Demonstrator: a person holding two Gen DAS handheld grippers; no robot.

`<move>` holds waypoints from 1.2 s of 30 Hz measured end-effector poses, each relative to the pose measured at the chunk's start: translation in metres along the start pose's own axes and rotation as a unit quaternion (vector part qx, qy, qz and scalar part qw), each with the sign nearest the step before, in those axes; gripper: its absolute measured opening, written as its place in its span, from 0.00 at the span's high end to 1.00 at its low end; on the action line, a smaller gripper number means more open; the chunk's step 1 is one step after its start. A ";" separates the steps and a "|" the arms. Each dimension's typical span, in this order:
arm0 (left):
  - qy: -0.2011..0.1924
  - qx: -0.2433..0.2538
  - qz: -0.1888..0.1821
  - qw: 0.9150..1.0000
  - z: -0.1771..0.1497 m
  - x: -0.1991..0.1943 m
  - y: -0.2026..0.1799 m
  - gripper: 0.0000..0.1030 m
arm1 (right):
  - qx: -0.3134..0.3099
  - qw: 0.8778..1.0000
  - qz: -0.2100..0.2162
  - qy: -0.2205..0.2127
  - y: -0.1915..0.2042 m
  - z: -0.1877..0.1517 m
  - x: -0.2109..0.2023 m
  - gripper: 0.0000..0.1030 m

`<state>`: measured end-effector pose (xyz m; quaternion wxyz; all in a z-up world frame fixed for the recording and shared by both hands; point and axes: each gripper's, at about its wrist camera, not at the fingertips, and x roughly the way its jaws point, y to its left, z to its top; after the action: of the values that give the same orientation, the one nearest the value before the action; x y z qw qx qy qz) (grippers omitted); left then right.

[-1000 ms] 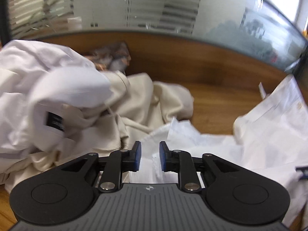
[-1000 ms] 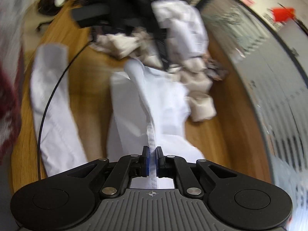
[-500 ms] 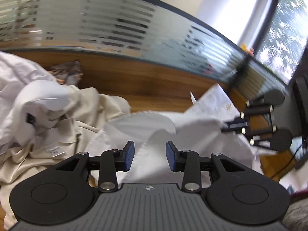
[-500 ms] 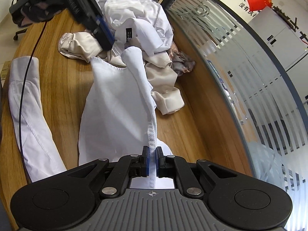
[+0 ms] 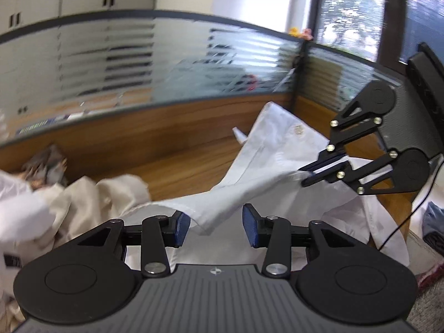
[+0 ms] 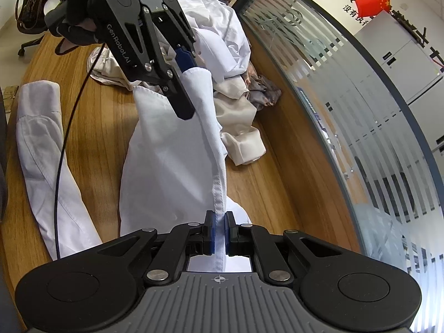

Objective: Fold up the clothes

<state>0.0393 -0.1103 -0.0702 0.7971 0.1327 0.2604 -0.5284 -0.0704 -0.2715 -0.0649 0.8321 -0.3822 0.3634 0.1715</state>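
Both views are fisheye cameras riding on a gripper, looking forward and downward along its 2 fingers, close above the wooden table (image 6: 291,149). The left view faces the glass partition (image 5: 138,63) and window; the right view looks along the table. Both share the white shirt (image 6: 172,166), and each shows the other gripper.

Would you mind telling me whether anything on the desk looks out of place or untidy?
Yes: behind the white shirt being stretched out, a beige garment and other white clothes lie crumpled in a heap against the glass partition, with a patterned cloth wedged beside them. Nothing looks damaged.
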 end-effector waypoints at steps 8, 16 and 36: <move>0.016 -0.035 -0.065 0.997 0.004 -0.026 0.008 0.96 | -0.002 1.000 0.010 -0.003 0.007 0.000 -0.010 0.92; 0.027 -0.133 -0.107 0.985 0.004 -0.062 0.022 0.97 | -0.015 0.999 0.036 -0.020 0.027 0.003 -0.017 0.91; 0.006 0.009 -0.026 1.000 0.008 -0.092 -0.016 0.51 | -0.004 0.996 0.062 -0.058 0.037 0.021 -0.013 0.96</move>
<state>-0.0015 -0.0499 -0.0116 0.7801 0.1361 0.2639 -0.5507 -0.0900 -0.2316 -0.0643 0.8381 -0.3513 0.3372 0.2460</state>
